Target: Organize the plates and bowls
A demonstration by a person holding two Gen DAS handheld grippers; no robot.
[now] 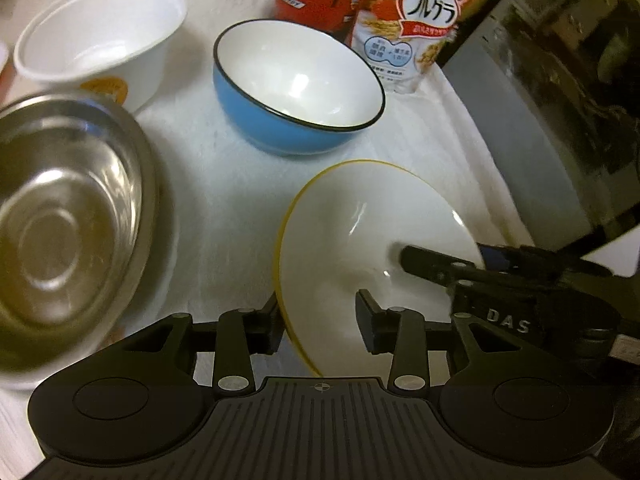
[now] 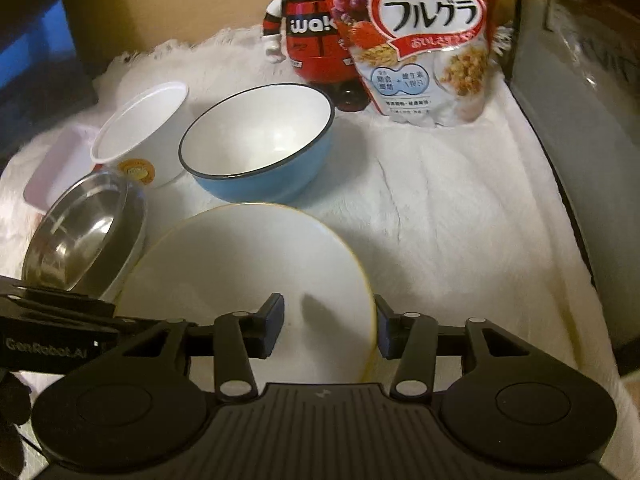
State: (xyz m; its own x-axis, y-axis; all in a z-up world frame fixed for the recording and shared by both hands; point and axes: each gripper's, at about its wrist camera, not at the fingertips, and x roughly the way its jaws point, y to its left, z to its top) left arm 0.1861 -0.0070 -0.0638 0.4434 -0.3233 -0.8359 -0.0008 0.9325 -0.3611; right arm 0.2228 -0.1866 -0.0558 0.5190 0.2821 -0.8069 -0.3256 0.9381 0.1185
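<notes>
Both grippers straddle plate (image 2: 240,264) rim, grip unclear, plate's near edge hidden.

**Two wrist cameras, both angled down over the white cloth**

The left wrist view sits close above its own gripper (image 1: 322,322), facing steeply down and forward, the steel bowl (image 1: 68,216) crowding its left edge. The right wrist view looks from just behind the right gripper (image 2: 330,330), same downward tilt. Both share the yellow-rimmed plate (image 1: 372,232) up close, the blue bowl (image 2: 260,140) and the cereal bag (image 2: 424,44) farther back.
</notes>
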